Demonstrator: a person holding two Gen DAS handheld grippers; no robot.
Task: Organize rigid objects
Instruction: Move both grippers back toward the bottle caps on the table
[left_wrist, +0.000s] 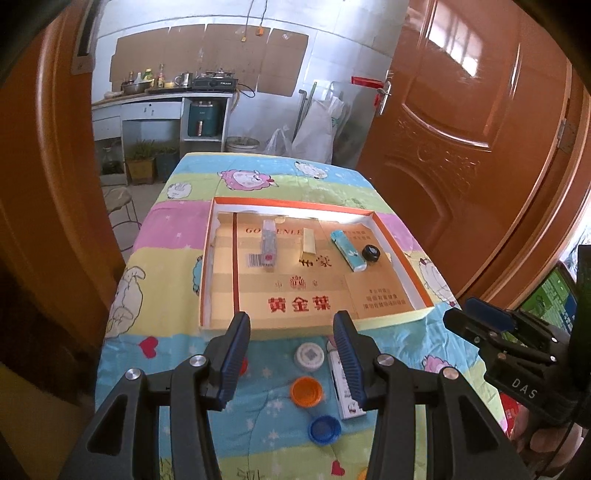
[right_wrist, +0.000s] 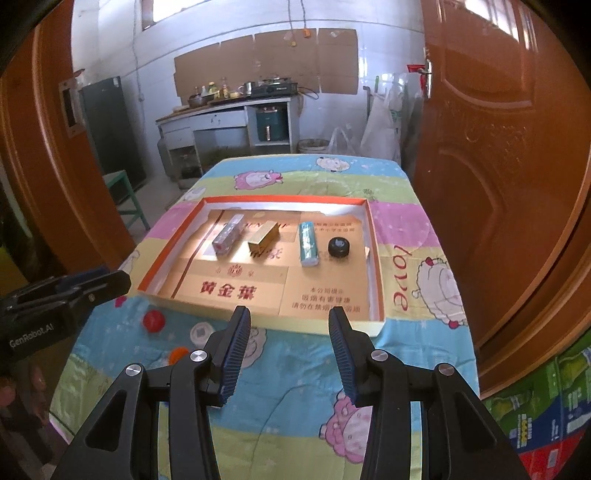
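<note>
The left gripper (left_wrist: 291, 354), black with blue ribbed pads, hangs with its jaws spread wide and nothing between them. Seen between and below its fingers on the cartoon-sheep patterned cloth (left_wrist: 177, 221) lie a white round bottle cap (left_wrist: 309, 356), an orange plastic cap (left_wrist: 306, 391) and a blue plastic cap (left_wrist: 325, 429). A white flat rectangular pack (left_wrist: 345, 398) lies beside them, its upper end hidden behind the right-hand finger. A red cap (right_wrist: 153, 320) is only a sliver behind the left-hand finger in the left view; the right view shows it whole.

The right gripper (right_wrist: 290, 350) is likewise wide apart and empty, above bare cloth near the front wall of the shallow orange-rimmed cardboard tray (right_wrist: 255, 200).

Inside the tray, on a gold printed cardboard liner (right_wrist: 229, 288), four things lie in a row, apart from each other: a clear wrapped rectangular block (right_wrist: 228, 234), a gold rectangular box (right_wrist: 264, 240), a light-blue cylindrical tube (right_wrist: 308, 243) and a small black round cap (right_wrist: 339, 247). The labels on these are too small to read.

In the right view the left gripper enters from the left edge, cut off by the frame; the white and orange caps are partly hidden there.
</note>
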